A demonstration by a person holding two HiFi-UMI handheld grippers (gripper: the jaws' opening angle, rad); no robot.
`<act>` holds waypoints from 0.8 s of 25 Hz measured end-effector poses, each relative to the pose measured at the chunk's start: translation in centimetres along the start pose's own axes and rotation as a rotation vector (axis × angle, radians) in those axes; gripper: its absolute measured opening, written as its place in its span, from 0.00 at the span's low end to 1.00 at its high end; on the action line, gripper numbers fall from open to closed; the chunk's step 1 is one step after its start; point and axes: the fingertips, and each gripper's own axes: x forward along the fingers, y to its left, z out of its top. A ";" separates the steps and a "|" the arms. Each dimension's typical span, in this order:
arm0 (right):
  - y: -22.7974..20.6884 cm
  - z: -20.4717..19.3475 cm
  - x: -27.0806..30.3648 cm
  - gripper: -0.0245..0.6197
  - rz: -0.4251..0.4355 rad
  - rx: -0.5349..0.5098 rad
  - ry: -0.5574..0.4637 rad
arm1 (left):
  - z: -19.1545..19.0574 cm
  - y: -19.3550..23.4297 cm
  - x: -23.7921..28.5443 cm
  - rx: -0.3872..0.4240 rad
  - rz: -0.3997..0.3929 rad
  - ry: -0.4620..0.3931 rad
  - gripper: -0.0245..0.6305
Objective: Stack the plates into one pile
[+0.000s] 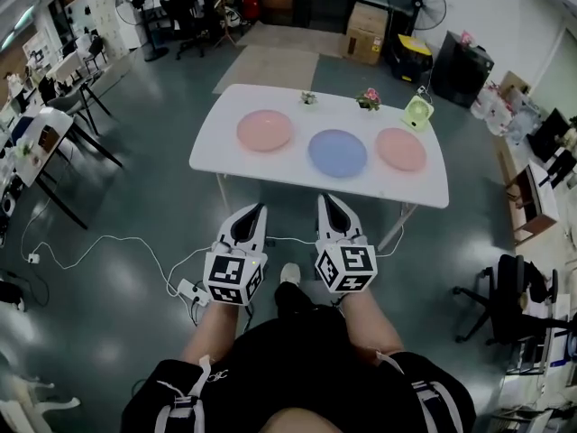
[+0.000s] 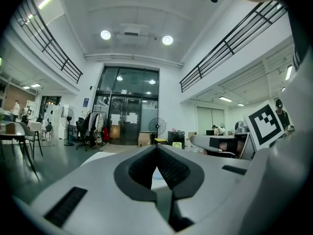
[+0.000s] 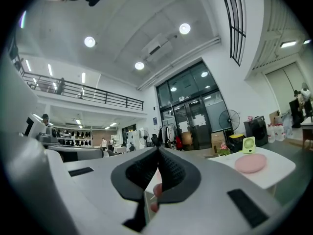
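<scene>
Ahead, white table (image 1: 270, 165) bearing 3 separate plates in a row: pink plate (image 1: 264, 130) at left, blue plate (image 1: 337, 152) in the middle, second pink plate (image 1: 400, 149) at right. Short of its near edge, left gripper (image 1: 256, 210) and right gripper (image 1: 326, 199) side by side, jaws pressed together, empty.

Two pink plates (image 1: 264, 130) (image 1: 400, 149), one blue plate (image 1: 337, 152), one table (image 1: 216, 147), two flower pots (image 1: 309, 98) (image 1: 368, 100), one desk fan (image 1: 416, 113)

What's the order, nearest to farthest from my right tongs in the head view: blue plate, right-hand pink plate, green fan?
From the right tongs:
1. Blue plate, straight ahead.
2. Right-hand pink plate, off to the right.
3. Green fan, beyond that plate.
</scene>
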 end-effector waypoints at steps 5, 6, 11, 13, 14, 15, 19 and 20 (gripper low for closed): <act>-3.1 0.2 9.5 0.06 0.005 0.066 0.005 | 1.1 5.3 7.9 0.017 0.002 0.002 0.06; -3.7 0.5 11.7 0.06 0.004 0.074 0.004 | 1.5 6.6 9.7 0.021 0.003 0.005 0.06; -6.1 1.9 22.3 0.06 0.006 0.076 -0.004 | 3.4 13.4 18.2 0.023 0.015 0.006 0.06; -7.1 2.2 26.2 0.06 0.007 0.071 -0.001 | 4.2 15.8 21.5 0.022 0.020 0.003 0.06; -7.7 2.4 28.1 0.06 0.007 0.069 0.001 | 4.5 16.9 23.0 0.021 0.022 0.002 0.06; -8.1 2.5 29.9 0.06 0.007 0.067 0.003 | 4.7 18.0 24.5 0.018 0.025 0.002 0.06; -9.0 2.5 35.4 0.06 -0.002 0.066 0.018 | 4.9 21.8 28.2 0.002 0.033 0.010 0.06; -9.2 2.3 36.4 0.06 -0.005 0.067 0.025 | 4.7 22.5 28.9 -0.003 0.035 0.016 0.06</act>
